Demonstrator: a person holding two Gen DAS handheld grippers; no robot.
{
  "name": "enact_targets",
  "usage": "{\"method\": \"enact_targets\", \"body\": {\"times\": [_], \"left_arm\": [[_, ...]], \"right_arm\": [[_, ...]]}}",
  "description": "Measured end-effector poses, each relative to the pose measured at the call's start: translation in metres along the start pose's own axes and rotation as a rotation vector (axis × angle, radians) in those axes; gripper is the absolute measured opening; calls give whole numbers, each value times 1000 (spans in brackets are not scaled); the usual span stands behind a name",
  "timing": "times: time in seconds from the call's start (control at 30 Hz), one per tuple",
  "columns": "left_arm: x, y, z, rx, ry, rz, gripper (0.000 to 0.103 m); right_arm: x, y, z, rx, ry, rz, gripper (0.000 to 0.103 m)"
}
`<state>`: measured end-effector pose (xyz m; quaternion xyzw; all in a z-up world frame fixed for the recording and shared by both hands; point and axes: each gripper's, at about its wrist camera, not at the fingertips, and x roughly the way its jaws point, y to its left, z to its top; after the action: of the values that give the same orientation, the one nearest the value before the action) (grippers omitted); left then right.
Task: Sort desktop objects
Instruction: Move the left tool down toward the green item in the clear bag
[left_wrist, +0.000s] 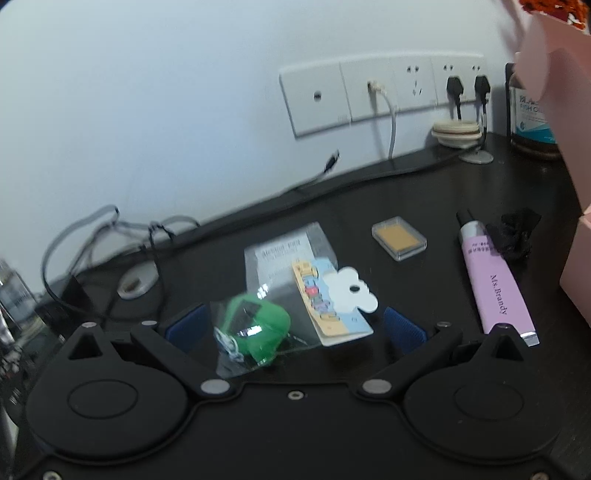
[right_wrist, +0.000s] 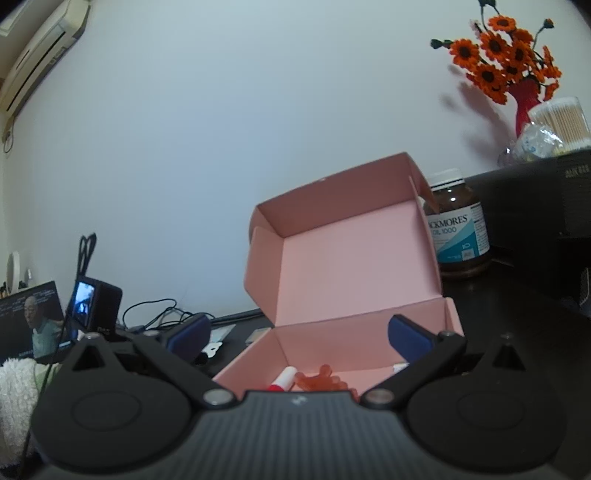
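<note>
My left gripper (left_wrist: 293, 328) is open just above the black desk (left_wrist: 369, 192), its blue pads either side of a clear bag holding a green object (left_wrist: 256, 332) and a colourful card with a white flower tag (left_wrist: 332, 302); the pads do not touch them. A clear wrapper (left_wrist: 286, 254), a small clear case (left_wrist: 399, 238), a purple tube (left_wrist: 495, 284) and a black scrunchie (left_wrist: 511, 234) lie further on. My right gripper (right_wrist: 299, 336) is open and empty over the open pink box (right_wrist: 354, 258), which holds a red-and-white tube (right_wrist: 284, 378) and an orange hand-shaped item (right_wrist: 321, 380).
Wall sockets with plugs (left_wrist: 384, 94), loose cables (left_wrist: 110, 229) and a brown supplement bottle (right_wrist: 458, 229) stand along the back. The pink box's wall (left_wrist: 576, 177) stands at the right. A small camera (right_wrist: 94, 304), a screen (right_wrist: 31, 321), orange flowers (right_wrist: 506, 59) and a white towel (right_wrist: 16, 398) are around.
</note>
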<state>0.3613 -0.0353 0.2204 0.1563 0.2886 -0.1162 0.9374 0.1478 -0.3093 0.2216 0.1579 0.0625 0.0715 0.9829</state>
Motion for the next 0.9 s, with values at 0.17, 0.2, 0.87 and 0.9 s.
{"method": "enact_targets", "body": {"times": [0.17, 0.2, 0.87, 0.9], "left_arm": [[1, 4, -2, -28, 8, -11, 103], [1, 4, -2, -30, 9, -11, 101], [1, 0, -5, -26, 45, 14, 101], [1, 0, -5, -25, 45, 17, 101]], "right_arm": [[-1, -2, 0, 15, -6, -9, 102], [-1, -2, 0, 14, -5, -9, 102], [3, -5, 0, 33, 28, -24, 102], [4, -5, 0, 35, 30, -24, 102]]}}
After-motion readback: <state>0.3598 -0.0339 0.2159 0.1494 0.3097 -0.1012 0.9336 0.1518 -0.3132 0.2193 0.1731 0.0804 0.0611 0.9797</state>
